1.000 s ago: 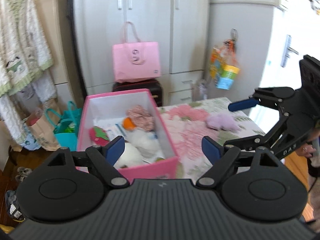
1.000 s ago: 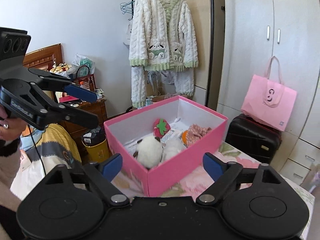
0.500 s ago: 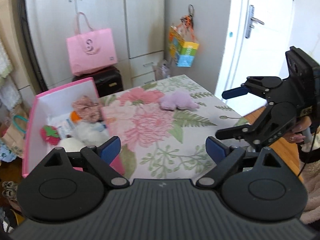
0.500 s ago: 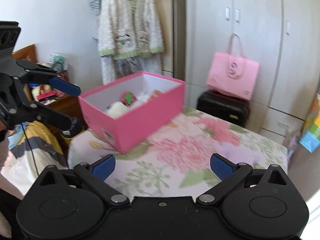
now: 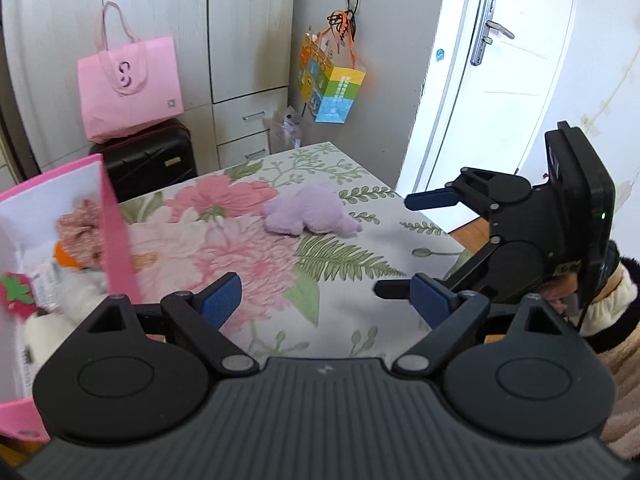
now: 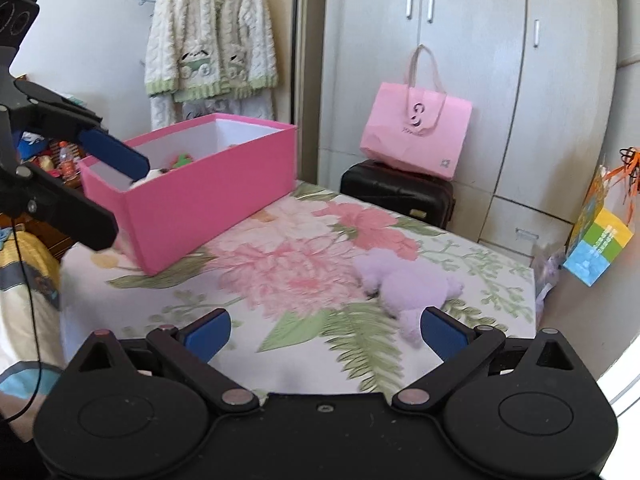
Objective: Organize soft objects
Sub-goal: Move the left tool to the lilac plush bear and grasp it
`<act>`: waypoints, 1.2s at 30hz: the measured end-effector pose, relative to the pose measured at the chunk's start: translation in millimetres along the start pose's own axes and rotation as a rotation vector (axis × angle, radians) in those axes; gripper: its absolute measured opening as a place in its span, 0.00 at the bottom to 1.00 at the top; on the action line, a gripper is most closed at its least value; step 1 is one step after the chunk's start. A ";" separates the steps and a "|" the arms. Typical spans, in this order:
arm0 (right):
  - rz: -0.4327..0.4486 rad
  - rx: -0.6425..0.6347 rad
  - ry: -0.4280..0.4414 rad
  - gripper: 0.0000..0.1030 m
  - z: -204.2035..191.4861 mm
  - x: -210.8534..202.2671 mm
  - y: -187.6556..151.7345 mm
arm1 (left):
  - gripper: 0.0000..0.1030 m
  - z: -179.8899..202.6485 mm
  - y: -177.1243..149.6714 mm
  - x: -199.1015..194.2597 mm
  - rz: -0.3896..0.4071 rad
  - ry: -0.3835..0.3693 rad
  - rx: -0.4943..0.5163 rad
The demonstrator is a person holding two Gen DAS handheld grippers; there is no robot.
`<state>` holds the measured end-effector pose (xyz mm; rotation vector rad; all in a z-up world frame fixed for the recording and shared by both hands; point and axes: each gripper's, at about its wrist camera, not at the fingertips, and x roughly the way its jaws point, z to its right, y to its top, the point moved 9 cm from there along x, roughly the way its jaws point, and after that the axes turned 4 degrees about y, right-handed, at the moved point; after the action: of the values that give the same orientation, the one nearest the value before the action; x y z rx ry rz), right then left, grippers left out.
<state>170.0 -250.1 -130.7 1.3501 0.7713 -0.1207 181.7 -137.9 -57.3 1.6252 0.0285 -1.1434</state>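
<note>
A lilac plush toy (image 5: 312,214) lies on the floral tablecloth (image 5: 344,312), also in the right wrist view (image 6: 404,284). A pink box (image 6: 208,196) at the table's left holds several soft toys (image 5: 76,224). My left gripper (image 5: 326,300) is open and empty, above the cloth beside the box. My right gripper (image 6: 326,330) is open and empty, just short of the plush, which lies near its right finger. Each gripper shows in the other's view, the right one (image 5: 420,244) and the left one (image 6: 108,184), both open.
A pink tote bag (image 5: 130,84) sits on a black suitcase (image 5: 148,160) behind the table, by grey wardrobes. A colourful paper bag (image 5: 330,80) hangs at the wall. A white door (image 5: 488,80) is at right. A knitted cardigan (image 6: 210,36) hangs behind the box.
Both grippers swung away from the pink box to the right, toward the lilac plush. The right gripper came lower and closer to the plush. Both stayed open.
</note>
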 end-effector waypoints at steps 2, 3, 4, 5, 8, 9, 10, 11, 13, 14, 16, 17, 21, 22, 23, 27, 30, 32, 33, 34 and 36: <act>0.019 -0.009 -0.024 1.00 9.9 9.4 -0.8 | 0.87 -0.3 2.5 16.5 -0.007 -0.011 -0.020; 0.027 -0.013 -0.036 1.00 13.8 12.8 -0.5 | 0.87 -1.0 4.1 24.8 -0.008 -0.013 -0.030; 0.036 -0.021 -0.044 1.00 18.2 17.7 -0.1 | 0.87 -1.6 6.2 32.5 -0.005 -0.012 -0.035; 0.039 -0.028 -0.046 1.00 21.9 21.8 -0.2 | 0.86 -2.6 8.3 39.8 0.002 -0.005 -0.039; 0.047 -0.004 -0.020 0.99 35.2 34.4 0.3 | 0.86 -6.4 13.7 62.9 0.021 0.026 -0.051; 0.044 0.009 -0.009 0.99 40.1 39.3 -0.6 | 0.86 -7.4 15.5 70.6 0.024 0.032 -0.057; 0.036 0.017 -0.003 0.99 44.3 44.7 -2.1 | 0.86 -9.1 16.9 79.1 0.024 0.035 -0.069; 0.027 0.015 -0.008 0.99 48.0 50.7 -3.5 | 0.86 -10.9 18.2 86.9 0.021 0.034 -0.079; -0.012 0.010 -0.023 0.99 53.7 64.0 -7.0 | 0.86 -14.3 20.4 105.2 0.009 0.033 -0.107; -0.021 0.013 -0.023 0.99 55.1 69.1 -8.1 | 0.86 -16.0 22.2 114.7 0.004 0.035 -0.121; -0.038 0.029 -0.013 0.99 59.3 80.6 -9.8 | 0.85 -19.7 26.9 130.8 0.004 0.045 -0.145; -0.050 0.043 -0.009 0.99 62.0 86.2 -11.1 | 0.84 -22.2 29.8 139.0 0.009 0.051 -0.163; -0.069 0.124 0.018 0.99 75.2 105.8 -11.6 | 0.81 -30.6 35.6 169.1 0.009 0.070 -0.224; -0.068 0.152 0.027 0.99 79.0 109.4 -11.0 | 0.79 -32.8 35.9 177.2 0.004 0.069 -0.243; -0.068 0.179 0.045 0.99 82.0 113.0 -10.7 | 0.75 -34.9 35.5 184.6 -0.002 0.067 -0.263; -0.069 0.239 0.080 0.98 87.7 121.8 -13.5 | 0.70 -42.7 31.0 207.1 -0.023 0.064 -0.323; -0.066 0.246 0.067 0.94 90.3 125.4 -17.4 | 0.66 -42.8 30.6 210.2 -0.015 0.026 -0.357; -0.052 0.234 0.046 0.85 89.9 124.9 -17.7 | 0.59 -38.8 29.5 211.6 -0.021 0.001 -0.346; -0.046 0.225 0.038 0.79 89.7 124.2 -17.4 | 0.56 -37.8 28.5 212.8 -0.030 -0.002 -0.346; -0.041 0.215 0.025 0.76 89.7 124.1 -17.2 | 0.55 -37.2 28.1 213.0 -0.027 0.000 -0.348; -0.029 0.211 0.001 0.70 90.2 124.3 -17.9 | 0.49 -35.2 28.6 210.8 -0.011 0.015 -0.327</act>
<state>293.2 -293.1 -213.7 1.5380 0.7960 -0.2296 332.8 -230.1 -180.4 1.3440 0.2227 -1.0726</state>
